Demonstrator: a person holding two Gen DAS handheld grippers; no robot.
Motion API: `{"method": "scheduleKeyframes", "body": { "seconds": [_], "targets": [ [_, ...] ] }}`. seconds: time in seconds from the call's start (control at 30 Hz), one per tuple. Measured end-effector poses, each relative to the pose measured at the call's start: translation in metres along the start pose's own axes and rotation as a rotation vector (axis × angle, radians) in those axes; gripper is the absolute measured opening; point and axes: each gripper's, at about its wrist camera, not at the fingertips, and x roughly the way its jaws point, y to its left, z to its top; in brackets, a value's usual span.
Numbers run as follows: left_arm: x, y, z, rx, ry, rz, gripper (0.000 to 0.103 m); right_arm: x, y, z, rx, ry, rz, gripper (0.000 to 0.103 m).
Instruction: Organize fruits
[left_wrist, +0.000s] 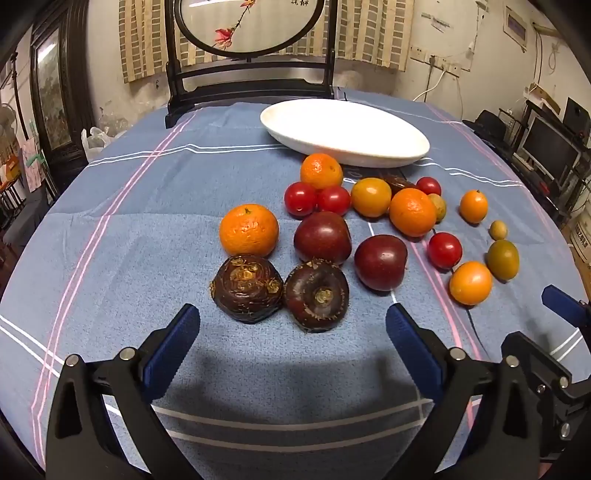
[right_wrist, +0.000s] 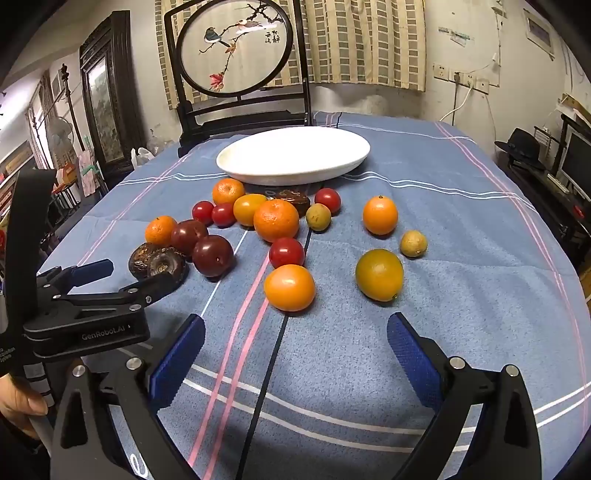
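Many fruits lie loose on the blue cloth in front of an empty white oval plate (left_wrist: 343, 129) (right_wrist: 291, 153). My left gripper (left_wrist: 293, 332) is open and empty, just short of two dark water chestnuts (left_wrist: 246, 288) (left_wrist: 317, 294). Behind them lie a mandarin (left_wrist: 248, 229) and two dark red plums (left_wrist: 322, 236) (left_wrist: 380, 261). My right gripper (right_wrist: 295, 343) is open and empty, just short of an orange kumquat (right_wrist: 289, 287) and a greenish one (right_wrist: 379, 274). Cherry tomatoes (right_wrist: 286, 252), mandarins (right_wrist: 276, 219) and small yellow fruits (right_wrist: 413, 243) lie farther back.
A dark wooden stand with a round painted screen (right_wrist: 232, 48) stands at the table's far edge behind the plate. The left gripper (right_wrist: 92, 295) shows at the left of the right wrist view. A cabinet and monitor (right_wrist: 576, 162) stand right of the table.
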Motion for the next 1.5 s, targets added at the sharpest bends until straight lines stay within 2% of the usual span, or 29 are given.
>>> {"method": "scheduleKeyframes", "body": {
  "seconds": [1.27,1.5],
  "targets": [
    [0.001,0.004,0.0,-0.016,0.001,-0.004,0.099,0.013,0.002,-0.007,0.011,0.027,-0.007,0.099],
    [0.0,0.004,0.0,-0.019,-0.002,-0.001,0.099,0.014,-0.004,-0.009,0.054,0.043,0.008,0.099]
  ]
}}
